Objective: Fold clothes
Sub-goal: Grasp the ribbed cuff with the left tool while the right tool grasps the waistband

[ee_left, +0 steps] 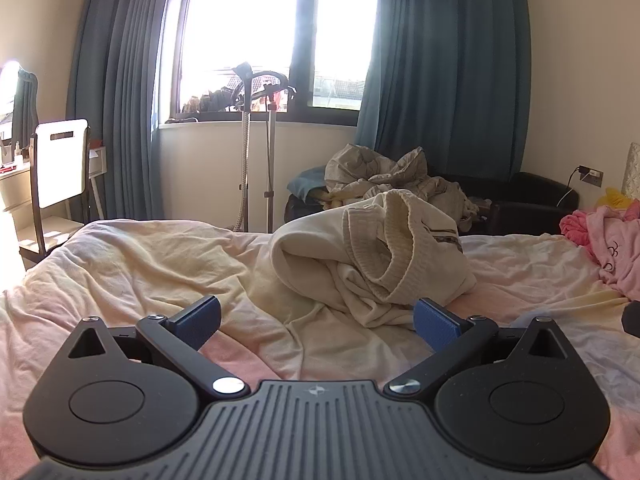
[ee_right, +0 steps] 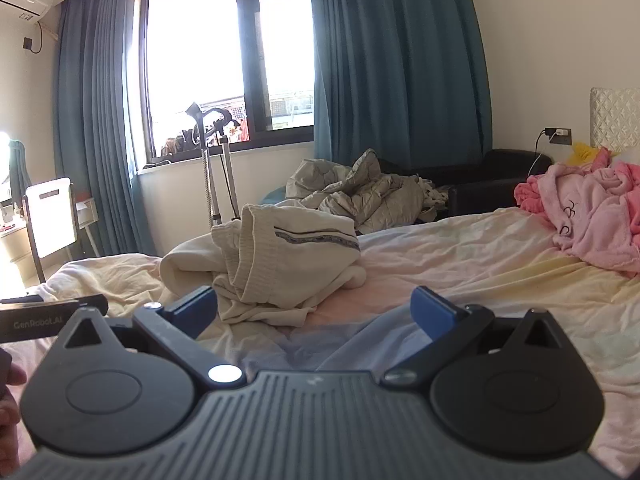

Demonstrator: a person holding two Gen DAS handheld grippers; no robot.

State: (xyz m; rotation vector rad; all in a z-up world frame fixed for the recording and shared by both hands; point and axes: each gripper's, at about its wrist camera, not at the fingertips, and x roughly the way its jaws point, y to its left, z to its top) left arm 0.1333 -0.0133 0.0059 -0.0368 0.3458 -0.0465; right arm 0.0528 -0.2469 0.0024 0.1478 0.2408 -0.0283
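A crumpled cream sweatshirt (ee_left: 360, 256) with ribbed cuffs and a dark striped band lies in a heap on the bed (ee_left: 140, 264). My left gripper (ee_left: 316, 322) is open and empty, just in front of the heap, its right finger near the garment's lower edge. In the right wrist view the same sweatshirt (ee_right: 280, 256) lies ahead and to the left. My right gripper (ee_right: 314, 312) is open and empty above the sheet, its left finger close to the garment's hem. The left gripper's body (ee_right: 48, 318) shows at the left edge.
A pink robe (ee_right: 592, 216) is piled at the bed's right side by the headboard (ee_right: 616, 116). A heap of grey-beige bedding (ee_right: 360, 196) lies on a dark sofa (ee_right: 500, 176) behind the bed. A garment steamer stand (ee_left: 256, 152) and a white chair (ee_left: 60, 172) stand by the window.
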